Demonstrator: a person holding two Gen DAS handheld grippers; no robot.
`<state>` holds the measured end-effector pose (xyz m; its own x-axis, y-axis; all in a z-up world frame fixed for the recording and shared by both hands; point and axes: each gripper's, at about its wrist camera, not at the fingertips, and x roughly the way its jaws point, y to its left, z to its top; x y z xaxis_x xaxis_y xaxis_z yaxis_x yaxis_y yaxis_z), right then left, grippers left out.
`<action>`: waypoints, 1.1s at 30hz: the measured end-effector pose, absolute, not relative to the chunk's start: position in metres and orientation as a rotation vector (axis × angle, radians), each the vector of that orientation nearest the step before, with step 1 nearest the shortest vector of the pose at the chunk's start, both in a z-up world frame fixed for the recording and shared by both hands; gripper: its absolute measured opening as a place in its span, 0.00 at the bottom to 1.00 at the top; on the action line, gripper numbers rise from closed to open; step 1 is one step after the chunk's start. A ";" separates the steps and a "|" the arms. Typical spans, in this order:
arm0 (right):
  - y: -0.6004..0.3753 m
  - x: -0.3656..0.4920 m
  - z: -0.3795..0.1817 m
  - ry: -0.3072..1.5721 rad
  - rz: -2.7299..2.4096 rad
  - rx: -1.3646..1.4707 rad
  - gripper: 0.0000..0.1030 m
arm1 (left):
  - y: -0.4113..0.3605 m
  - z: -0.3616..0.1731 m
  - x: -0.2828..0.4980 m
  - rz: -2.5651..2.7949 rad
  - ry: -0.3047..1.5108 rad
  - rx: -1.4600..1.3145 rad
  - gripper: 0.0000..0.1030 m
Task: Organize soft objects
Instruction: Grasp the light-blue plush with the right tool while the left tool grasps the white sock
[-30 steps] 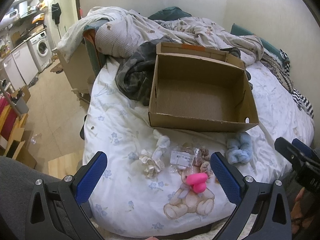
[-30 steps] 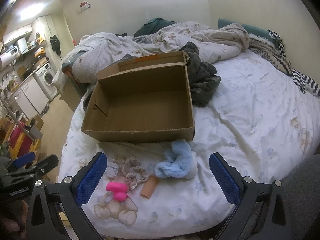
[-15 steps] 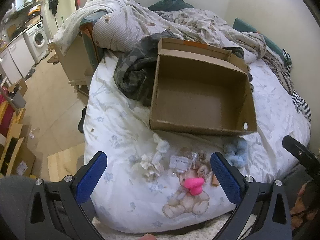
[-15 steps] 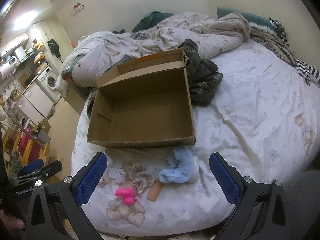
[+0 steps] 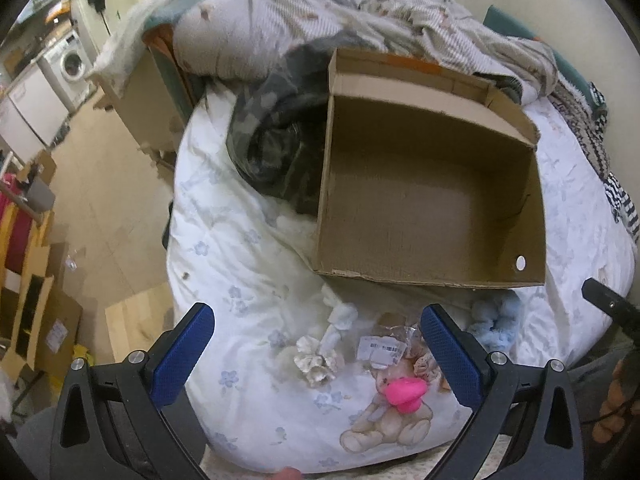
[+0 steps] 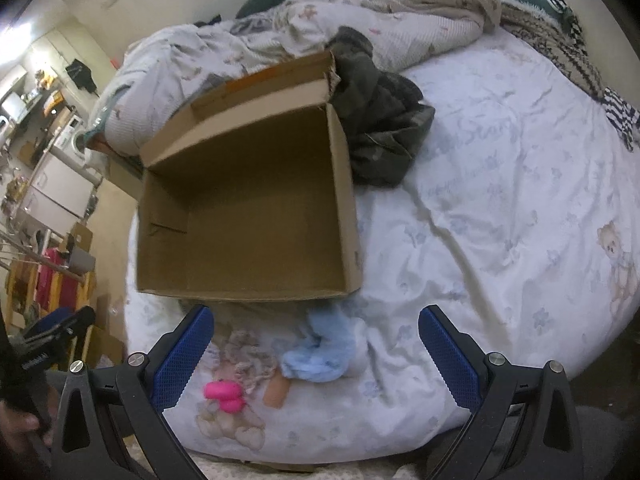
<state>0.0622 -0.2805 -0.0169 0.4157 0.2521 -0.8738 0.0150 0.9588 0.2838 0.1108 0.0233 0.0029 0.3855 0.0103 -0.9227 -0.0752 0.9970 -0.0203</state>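
An empty cardboard box (image 5: 432, 208) (image 6: 248, 216) lies open on the white bedsheet. In front of it sit small soft items: a pink heart-shaped piece (image 5: 402, 390) (image 6: 224, 394), a cream scrunchie (image 5: 316, 362), a white-blue cloth bit (image 5: 340, 318), a packet with a label (image 5: 384, 346), a fluffy blue piece (image 5: 496, 322) (image 6: 320, 354), beige scrunchies (image 6: 250, 354) and a tan tube (image 6: 276, 390). My left gripper (image 5: 318, 354) hangs open above the items, holding nothing. The right gripper (image 6: 316, 354) is open too, above the blue piece.
A dark camouflage garment (image 5: 272, 148) (image 6: 380, 132) lies beside the box. Rumpled blankets (image 5: 320, 20) pile up behind it. The bed's left edge drops to a tiled floor (image 5: 100, 208) with cartons and a washing machine (image 5: 70, 62). A wide stretch of sheet (image 6: 500, 220) spreads right of the box.
Both grippers have risen and tipped downward, so the box and items sit lower and farther beneath them. Nothing on the bed has moved. Both stay open.
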 end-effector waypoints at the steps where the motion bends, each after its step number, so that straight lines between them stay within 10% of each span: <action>1: -0.281 0.067 -0.022 1.150 0.149 0.253 1.00 | 0.023 -0.001 0.115 0.055 1.188 -0.062 1.00; 33: -0.262 0.102 -0.135 1.460 0.231 0.239 1.00 | 0.046 -0.100 0.157 -0.012 1.427 -0.244 0.85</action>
